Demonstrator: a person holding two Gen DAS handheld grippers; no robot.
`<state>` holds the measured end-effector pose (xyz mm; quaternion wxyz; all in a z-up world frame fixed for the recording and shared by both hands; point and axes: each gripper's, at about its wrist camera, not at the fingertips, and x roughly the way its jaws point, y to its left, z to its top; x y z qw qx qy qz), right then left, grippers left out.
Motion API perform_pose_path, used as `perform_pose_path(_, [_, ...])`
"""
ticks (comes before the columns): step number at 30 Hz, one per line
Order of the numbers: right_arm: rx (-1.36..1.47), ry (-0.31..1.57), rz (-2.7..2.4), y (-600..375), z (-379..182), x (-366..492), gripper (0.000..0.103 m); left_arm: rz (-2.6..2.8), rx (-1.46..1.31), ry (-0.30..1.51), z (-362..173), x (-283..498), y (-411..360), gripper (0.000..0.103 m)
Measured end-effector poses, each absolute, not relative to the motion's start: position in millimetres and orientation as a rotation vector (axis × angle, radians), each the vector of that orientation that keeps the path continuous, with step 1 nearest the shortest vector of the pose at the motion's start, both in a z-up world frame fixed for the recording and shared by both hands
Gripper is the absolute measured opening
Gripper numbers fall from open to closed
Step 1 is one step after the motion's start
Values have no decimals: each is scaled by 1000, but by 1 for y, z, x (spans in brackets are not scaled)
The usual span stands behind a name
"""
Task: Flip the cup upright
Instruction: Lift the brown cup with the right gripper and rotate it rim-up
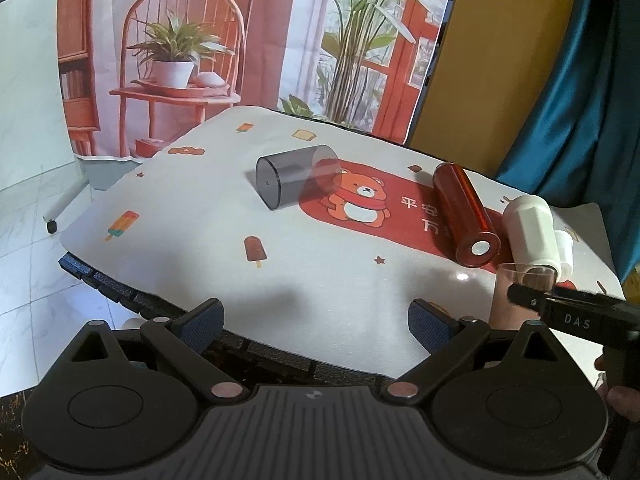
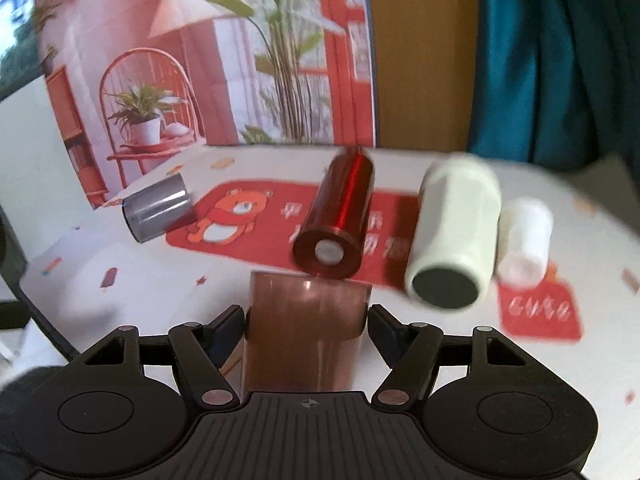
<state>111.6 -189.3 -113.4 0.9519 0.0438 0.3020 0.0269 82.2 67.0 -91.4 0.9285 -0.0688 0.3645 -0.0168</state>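
In the left wrist view, the left gripper [image 1: 316, 326] is hovering over the near edge of a table [image 1: 340, 288] with its blue-padded fingers [image 1: 206, 326] spread wide and holding nothing. A smoky grey cup [image 1: 296, 180] is lying on its side on the patterned cloth, its base facing the camera. Further right a red cup [image 1: 466, 216] and a white cup [image 1: 532, 232] are also lying on their sides, close together. At the lower right, a translucent pink-brown cup [image 1: 510, 296] is standing upright; the right gripper [image 1: 576, 314] is crossing in front of it and hiding part of it, and the frame edge is cutting the gripper off.

The right wrist view is blurred. The right gripper [image 2: 306, 330] is reaching around the pink-brown cup [image 2: 304, 332], which is standing upright between its fingers [image 2: 226, 332]. The left pad seems to be touching the wall, while a thin gap shows at the right, so whether it is gripping cannot be told. The cup's base is hidden behind the gripper body. Beyond it, the red cup [image 2: 340, 220], the white cup [image 2: 452, 236] and a smaller white cylinder [image 2: 524, 240] are lying on their sides, with the grey cup [image 2: 158, 212] off to the left.
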Motion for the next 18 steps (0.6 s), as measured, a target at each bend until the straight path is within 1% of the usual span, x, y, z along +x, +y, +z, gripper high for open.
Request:
perform_pose_path(1, [66, 585, 50, -187, -110, 108, 59, -35, -140, 747, -91, 82, 66, 100])
perform_pose_path(3, [52, 554, 42, -188, -106, 105, 59, -37, -137, 751, -92, 83, 65, 100])
perform_pose_path(7, [105, 629, 55, -195, -114, 111, 56, -41, -134, 752, -92, 83, 64, 100])
perform_pose_path(11, [182, 664, 49, -202, -119, 114, 56, -39, -133, 755, -92, 83, 64, 100])
perform_pose_path(12, [215, 663, 55, -205, -116, 119, 57, -38, -131, 756, -92, 83, 64, 100])
perform_pose_path(14, [263, 688, 85, -209, -110, 135, 63, -41, -126, 758, -93, 83, 63, 100])
perform_pose_path(15, [284, 727, 100, -210, -109, 148, 70, -41, -123, 758, -93, 83, 63, 100])
perform_pose_path(16, [295, 771, 102, -210, -110, 160, 70, -41, -121, 759, -93, 84, 63, 100])
perform_pose_path(18, [327, 841, 81, -210, -115, 184, 75, -39, -126, 761, -94, 85, 64, 100])
